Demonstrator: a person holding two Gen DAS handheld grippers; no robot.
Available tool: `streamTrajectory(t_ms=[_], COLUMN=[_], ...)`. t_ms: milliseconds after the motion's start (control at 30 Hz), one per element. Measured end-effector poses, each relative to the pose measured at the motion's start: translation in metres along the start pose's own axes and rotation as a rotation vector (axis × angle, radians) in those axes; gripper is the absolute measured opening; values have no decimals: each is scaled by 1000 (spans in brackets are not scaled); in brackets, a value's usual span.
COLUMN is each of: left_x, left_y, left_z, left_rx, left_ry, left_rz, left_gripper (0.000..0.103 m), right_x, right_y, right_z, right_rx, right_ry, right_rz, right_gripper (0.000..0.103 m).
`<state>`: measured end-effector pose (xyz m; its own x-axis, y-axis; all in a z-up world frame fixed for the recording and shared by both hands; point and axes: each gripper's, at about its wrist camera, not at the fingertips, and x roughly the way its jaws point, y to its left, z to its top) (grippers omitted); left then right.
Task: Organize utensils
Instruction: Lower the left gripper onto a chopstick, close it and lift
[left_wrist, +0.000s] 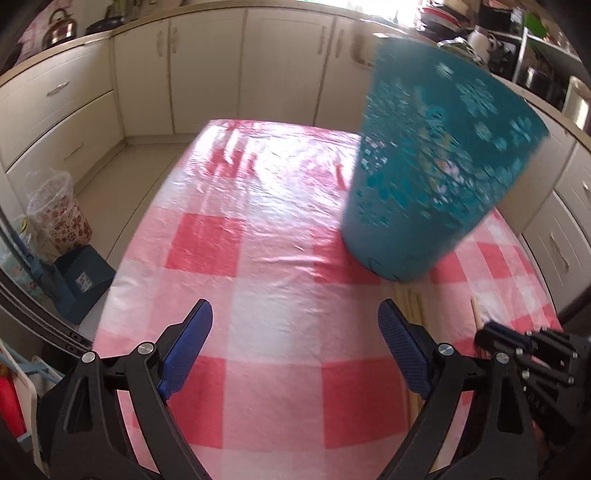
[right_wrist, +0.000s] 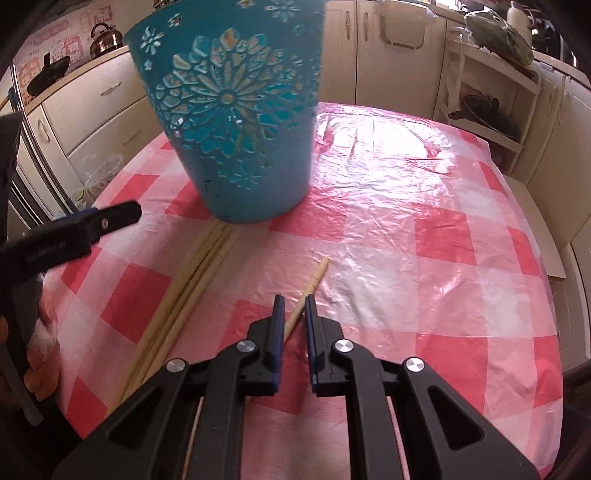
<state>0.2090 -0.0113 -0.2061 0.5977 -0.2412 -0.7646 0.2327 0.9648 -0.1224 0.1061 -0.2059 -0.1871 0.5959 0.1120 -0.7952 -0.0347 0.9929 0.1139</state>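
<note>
A teal cut-out utensil holder (left_wrist: 424, 177) (right_wrist: 240, 122) stands upright on the pink-checked table (left_wrist: 266, 229) (right_wrist: 424, 229). Several pale chopsticks (right_wrist: 188, 291) (left_wrist: 410, 301) lie in a bundle on the cloth, their tips against its base. Beside them, a single chopstick (right_wrist: 318, 272) (left_wrist: 476, 314) runs slantwise between the pads of my right gripper (right_wrist: 294, 306) (left_wrist: 495, 336), which is shut on it just above the cloth. My left gripper (left_wrist: 295, 314) hovers wide open over bare cloth, left of the holder, with nothing between its fingers. One of its fingers (right_wrist: 114, 218) shows in the right wrist view.
Cream cabinets (left_wrist: 207, 70) surround the table on all sides. A lined floral bin (left_wrist: 59, 218) and a dark blue stool (left_wrist: 83, 280) stand on the floor to the left. A white shelf rack (right_wrist: 491, 110) with pans stands beyond the table's far right corner.
</note>
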Motion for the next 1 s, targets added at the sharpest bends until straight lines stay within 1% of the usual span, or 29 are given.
streamTrajectory(t_ms=[100, 300, 600, 767, 800, 900, 967, 1000], left_x=[0, 8, 18, 19, 19, 19, 16, 14], left_y=[-21, -39, -44, -42, -42, -43, -46, -47], left_z=[-7, -11, -9, -7, -6, -4, -4, -5], left_rx=[64, 118, 130, 116, 115, 118, 128, 133], left_ry=[24, 69, 123, 122, 120, 111, 100, 96], left_rz=[-16, 26, 79, 94, 96, 91, 84, 80], left_gripper=[87, 87, 87, 87, 86, 75, 61, 58], right_x=[-2, -2, -4, -4, -4, -5, -5, -5], right_y=[-5, -11, -18, -19, -19, -20, -20, -20], right_z=[-2, -3, -5, -6, -6, -6, -6, -6], right_rx=[32, 56, 90, 96, 96, 97, 96, 95], right_ry=[-17, -28, -34, -36, -36, -37, -37, -37], right_rz=[27, 63, 105, 111, 112, 115, 116, 117], right_gripper=[11, 12, 12, 12, 13, 14, 15, 15])
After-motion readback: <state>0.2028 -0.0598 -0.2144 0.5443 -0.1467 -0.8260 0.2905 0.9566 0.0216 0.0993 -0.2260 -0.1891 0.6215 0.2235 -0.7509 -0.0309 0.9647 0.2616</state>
